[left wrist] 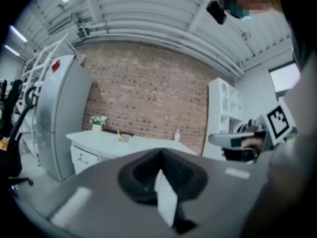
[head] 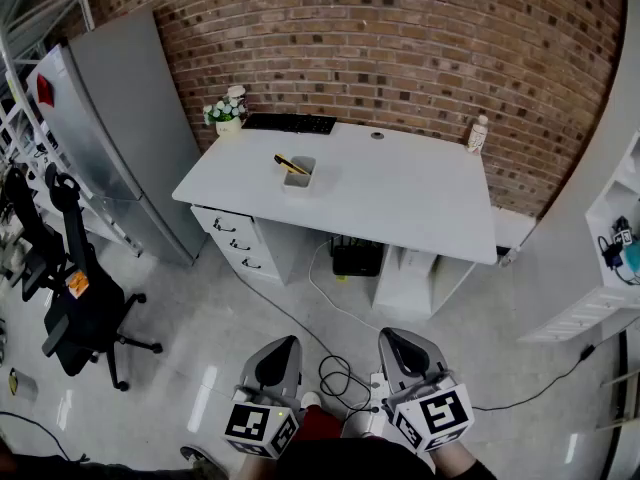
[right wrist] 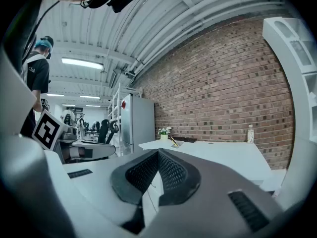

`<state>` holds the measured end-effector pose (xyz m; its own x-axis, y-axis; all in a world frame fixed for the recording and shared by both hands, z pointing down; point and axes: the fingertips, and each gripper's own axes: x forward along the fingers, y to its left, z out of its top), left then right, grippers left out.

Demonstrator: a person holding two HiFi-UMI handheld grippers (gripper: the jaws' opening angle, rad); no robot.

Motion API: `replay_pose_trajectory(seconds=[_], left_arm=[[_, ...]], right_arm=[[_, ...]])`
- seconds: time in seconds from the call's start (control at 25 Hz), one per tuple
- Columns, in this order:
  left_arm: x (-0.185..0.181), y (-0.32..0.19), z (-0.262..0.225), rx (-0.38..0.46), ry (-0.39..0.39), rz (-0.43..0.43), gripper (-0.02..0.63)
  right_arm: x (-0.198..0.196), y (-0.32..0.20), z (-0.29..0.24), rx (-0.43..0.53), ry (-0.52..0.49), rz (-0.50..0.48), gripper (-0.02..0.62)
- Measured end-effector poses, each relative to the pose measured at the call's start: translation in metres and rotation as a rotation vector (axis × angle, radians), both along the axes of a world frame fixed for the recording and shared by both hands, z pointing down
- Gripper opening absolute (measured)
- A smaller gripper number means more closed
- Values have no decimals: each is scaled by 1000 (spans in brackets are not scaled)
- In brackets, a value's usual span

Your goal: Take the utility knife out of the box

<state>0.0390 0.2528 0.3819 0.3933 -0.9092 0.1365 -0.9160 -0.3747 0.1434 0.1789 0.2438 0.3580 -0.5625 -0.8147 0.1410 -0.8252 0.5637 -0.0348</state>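
Spotted utility knife point(head: 291, 164): yellow and black, slanted inside the small white box point(head: 301, 178), one end poking over the rim. Not taken out yet. Sits on the white desk point(head: 420, 203), left of its middle, well apart from both grippers.

Around the box, along the brick wall point(head: 400, 38):
- black keyboard point(head: 290, 123) just behind
- flower pot point(head: 226, 111) at the desk's back left corner
- white bottle point(head: 479, 134) at the back right corner

Under the desk: drawer unit point(head: 240, 243) on the left, black case point(head: 357, 258) in the middle, with cables point(head: 340, 368) trailing over the floor. Left of the desk: tall grey fridge point(head: 110, 138), then a black office chair point(head: 80, 298) out on the floor. At far right: white shelf unit point(head: 615, 228).

Left gripper point(head: 280, 346): low in the head view, over the floor, aimed roughly toward the desk. Jaws pressed together at the tips in the left gripper view, nothing between them. Marker cube point(head: 262, 426) at its near end.

Right gripper point(head: 403, 340): just beside the left one, same heading. Ribbed pads meeting at the tip in the right gripper view, nothing clamped. Marker cube point(head: 432, 415) at its near end too.

Desk and box visible ahead past the closed jaws in both gripper views.
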Motion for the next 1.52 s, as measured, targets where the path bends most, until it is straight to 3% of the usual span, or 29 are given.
replay_pose_trajectory(seconds=[0.48,1.52], left_arm=[[-23,-13,4,-2,-1,17,3],[-113,-76,11,19,-11,66,3]], right_arm=[[-30,-12,2,8,9,-8,8],[-105,-66,15,-44,32,112,8]])
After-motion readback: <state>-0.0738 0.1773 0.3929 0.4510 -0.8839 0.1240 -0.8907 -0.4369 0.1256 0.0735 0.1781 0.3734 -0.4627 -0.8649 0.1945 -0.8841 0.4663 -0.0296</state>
